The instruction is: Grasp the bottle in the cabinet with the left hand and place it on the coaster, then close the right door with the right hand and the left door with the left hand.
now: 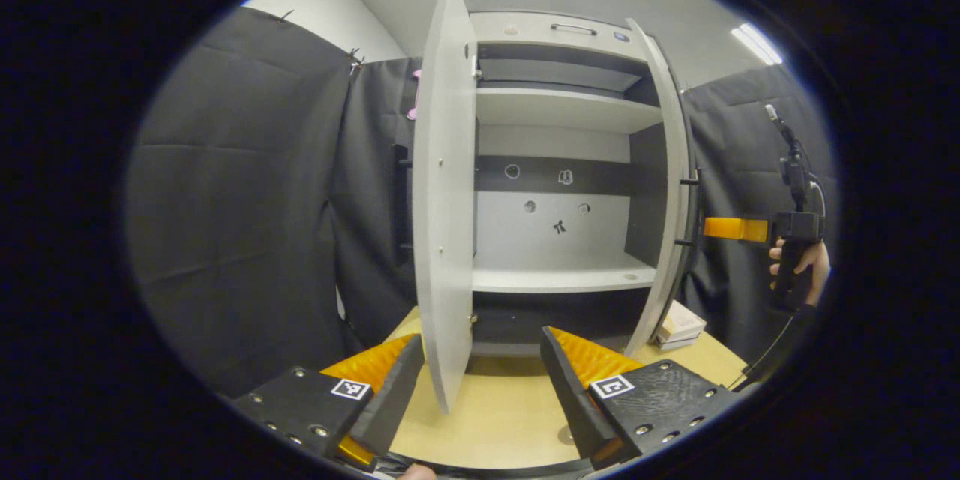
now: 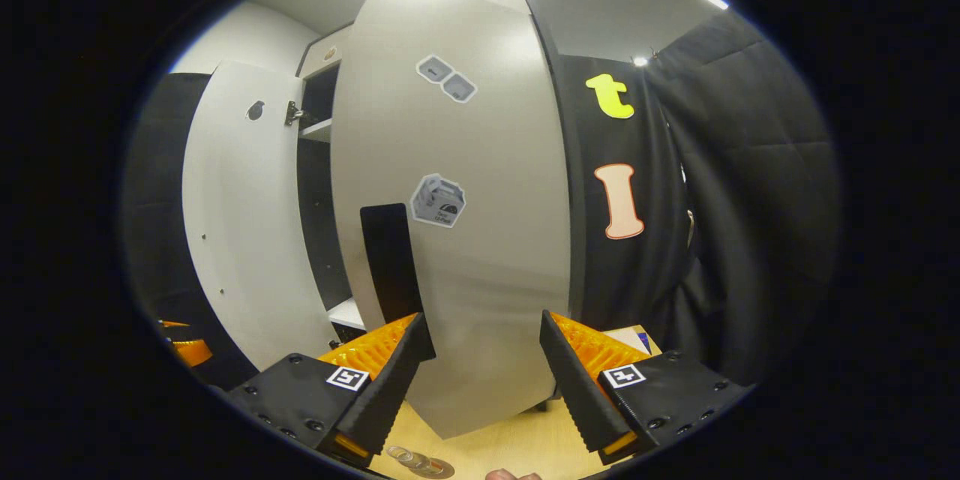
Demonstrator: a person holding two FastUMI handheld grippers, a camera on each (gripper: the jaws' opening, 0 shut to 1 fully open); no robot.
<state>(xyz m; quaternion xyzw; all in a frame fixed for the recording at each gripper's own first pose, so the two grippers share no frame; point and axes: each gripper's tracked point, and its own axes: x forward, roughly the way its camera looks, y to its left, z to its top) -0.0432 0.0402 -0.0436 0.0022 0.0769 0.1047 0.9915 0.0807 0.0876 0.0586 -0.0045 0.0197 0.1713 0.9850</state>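
On the pale wooden table [image 1: 495,420], at its rear edge, stands the cabinet [image 1: 559,165] with both doors swung outward; its shelves hold nothing but a few small stickers on the back panel. At the table's near edge, in the right gripper view, something clear and round lies on a dark disc [image 2: 420,463], most likely the bottle on the coaster, though so little of it shows that I cannot say for certain (only its top is in sight). In the left gripper view the left door [image 1: 444,195] stands edge-on, its lower corner reaching down between the fingers of the left gripper [image 1: 480,382], whose jaws are spread wide and touch nothing. The right door [image 1: 667,187] stands open at the cabinet's other side. Just beyond it the right gripper [image 1: 735,229] is held level by a hand [image 1: 801,262], its tip just beside the door's outer face; whether it touches I cannot tell. In its own view that gripper's jaws are apart and empty, with the right door's outer face, carrying a black handle [image 2: 390,259] and several stickers [image 2: 438,200], close ahead. A small stack of flat boxes [image 1: 681,324] rests near the table's right edge beside the cabinet.
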